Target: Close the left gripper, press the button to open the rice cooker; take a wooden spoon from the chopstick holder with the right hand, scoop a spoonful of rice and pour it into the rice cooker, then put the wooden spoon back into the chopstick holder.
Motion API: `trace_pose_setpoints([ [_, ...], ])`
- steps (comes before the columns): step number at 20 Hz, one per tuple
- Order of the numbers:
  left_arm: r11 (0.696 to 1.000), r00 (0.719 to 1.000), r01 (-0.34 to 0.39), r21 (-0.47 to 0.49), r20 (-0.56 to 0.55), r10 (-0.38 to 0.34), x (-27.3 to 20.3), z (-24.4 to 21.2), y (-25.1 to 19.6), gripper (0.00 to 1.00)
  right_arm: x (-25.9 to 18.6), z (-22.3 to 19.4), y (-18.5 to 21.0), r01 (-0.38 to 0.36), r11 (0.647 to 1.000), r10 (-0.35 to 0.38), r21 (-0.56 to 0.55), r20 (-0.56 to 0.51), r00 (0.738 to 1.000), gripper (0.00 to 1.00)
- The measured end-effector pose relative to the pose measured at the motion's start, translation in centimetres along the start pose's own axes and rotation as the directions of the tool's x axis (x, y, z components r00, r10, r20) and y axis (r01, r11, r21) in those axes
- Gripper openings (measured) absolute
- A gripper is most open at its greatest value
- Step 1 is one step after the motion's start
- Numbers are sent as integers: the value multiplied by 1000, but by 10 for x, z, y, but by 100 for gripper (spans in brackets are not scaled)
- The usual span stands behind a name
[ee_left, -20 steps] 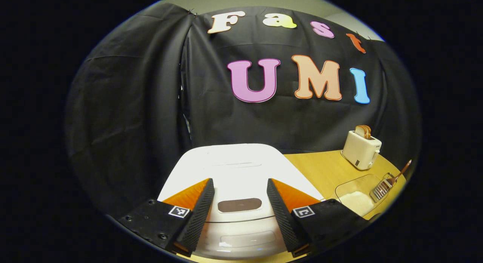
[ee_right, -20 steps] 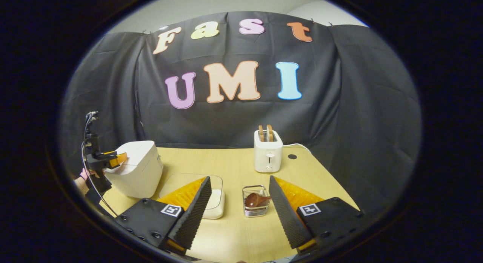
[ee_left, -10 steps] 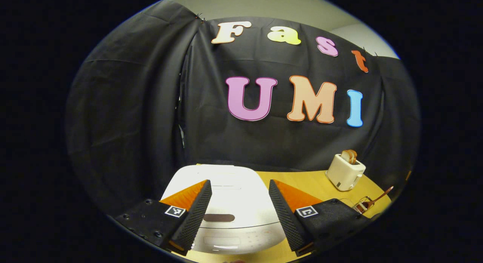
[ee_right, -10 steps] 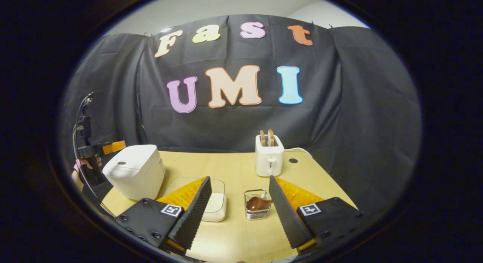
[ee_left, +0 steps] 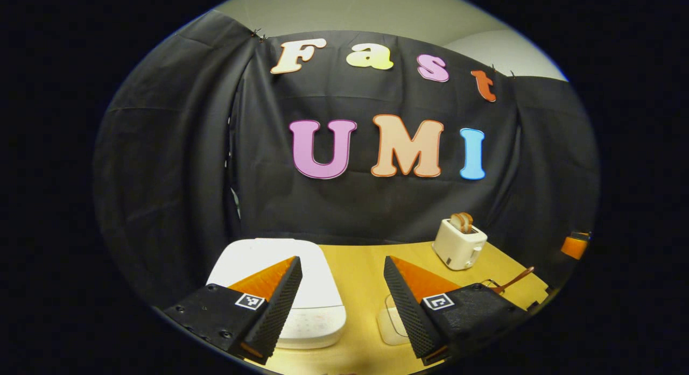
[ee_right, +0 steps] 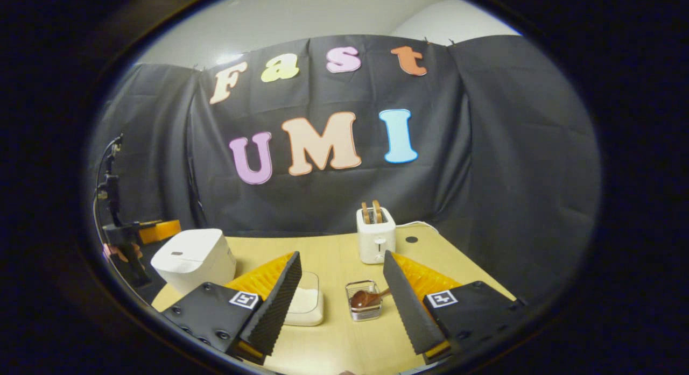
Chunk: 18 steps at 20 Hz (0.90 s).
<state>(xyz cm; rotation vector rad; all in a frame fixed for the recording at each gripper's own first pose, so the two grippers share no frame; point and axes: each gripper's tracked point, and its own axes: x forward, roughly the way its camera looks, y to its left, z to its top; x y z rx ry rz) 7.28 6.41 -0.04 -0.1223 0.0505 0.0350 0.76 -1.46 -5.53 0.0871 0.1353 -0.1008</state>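
Starting at the left of the right gripper view, we are seeing the left gripper [ee_right: 153, 230] held by a hand [ee_right: 119, 251] just off the table's left edge, beside the rice cooker [ee_right: 195, 259]; from here it is too small for us to judge its fingers. In its own view the left gripper [ee_left: 342, 305] is standing released, its two fingers well apart and holding nothing, hanging above the table [ee_left: 366, 267]. The rice cooker [ee_left: 280, 289] is lying below its left finger with the lid down.

Moving right, the rice container [ee_right: 305, 305] is sitting on the table [ee_right: 328, 251] just right of the cooker, partly hidden behind our right gripper's left finger. Next comes the chopstick holder [ee_right: 365, 309], a wire basket between the right gripper's fingers but farther off. The wooden spoon [ee_right: 363, 298] is resting in it with its bowl toward the left and its handle running up and to the right, so its long axis is leaning diagonally. In the left gripper view the wooden spoon [ee_left: 514, 281] is showing as a thin handle slanting up to the right; its bowl is probably hidden behind the finger.

The right gripper [ee_right: 342, 305] is also standing released, gripping nothing, well short of the holder. Behind the holder, a toaster [ee_right: 375, 238] is standing upright with bread in its slots.
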Motion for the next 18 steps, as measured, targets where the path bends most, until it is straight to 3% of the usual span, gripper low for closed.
trace_pose_setpoints([
  [4, 998, 997, 57, -29, -43, -58, -10, -21, -23, 91, -12, -12, -15, 21, 999, -20, 30, -15, 1000, 97],
  [10, 998, 997, 49, -49, -58, -52, -15, -27, -21, 91, -19, -12, -31, 67, 998, -67, 12, -8, 998, 97],
  [18, 998, 996, 62, -32, -60, -64, -21, -25, 0, 91, -30, -11, -20, 110, 994, -110, -6, 6, 994, 97],
])
